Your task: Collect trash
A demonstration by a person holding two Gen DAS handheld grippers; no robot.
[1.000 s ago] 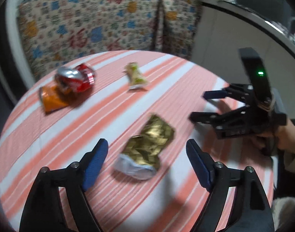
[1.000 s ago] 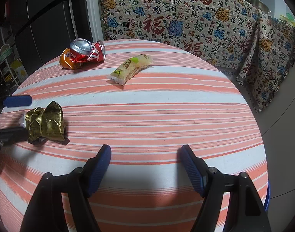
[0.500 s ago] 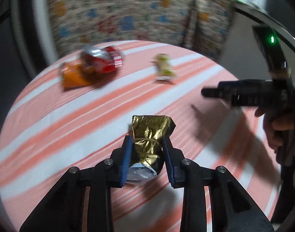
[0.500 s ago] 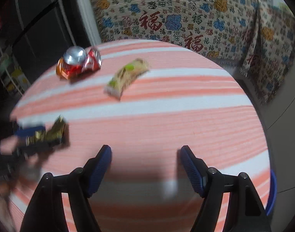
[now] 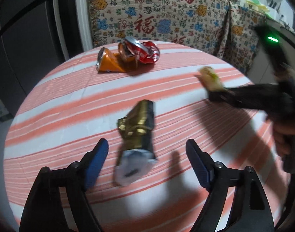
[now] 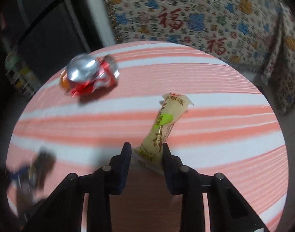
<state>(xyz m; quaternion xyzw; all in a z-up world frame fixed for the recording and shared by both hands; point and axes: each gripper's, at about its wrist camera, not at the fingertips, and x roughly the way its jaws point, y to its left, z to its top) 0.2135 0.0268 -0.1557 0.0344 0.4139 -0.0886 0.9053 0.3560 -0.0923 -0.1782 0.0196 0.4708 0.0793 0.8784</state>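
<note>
A crumpled gold wrapper (image 5: 136, 135) sits between the open jaws of my left gripper (image 5: 147, 154), with gaps on both sides and blurred. My right gripper (image 6: 146, 150) is shut on the near end of a yellow snack packet (image 6: 162, 123), which lies on the round striped table (image 6: 224, 104). In the left wrist view the right gripper (image 5: 211, 94) shows at the right with the packet (image 5: 211, 77) at its tip. A crushed red can (image 5: 141, 51) and a crushed orange can (image 5: 108, 62) lie together at the table's far side; the red can also shows in the right wrist view (image 6: 89, 75).
A patterned cloth (image 5: 166, 19) covers furniture behind the table. A dark cabinet (image 5: 27, 29) stands at the far left. The table edge curves close on the left and right. The left gripper and gold wrapper appear blurred at the lower left of the right wrist view (image 6: 35, 170).
My left gripper, shut on the gold wrapper half a second ago, has opened. My right gripper moved forward and shut on the snack packet.
</note>
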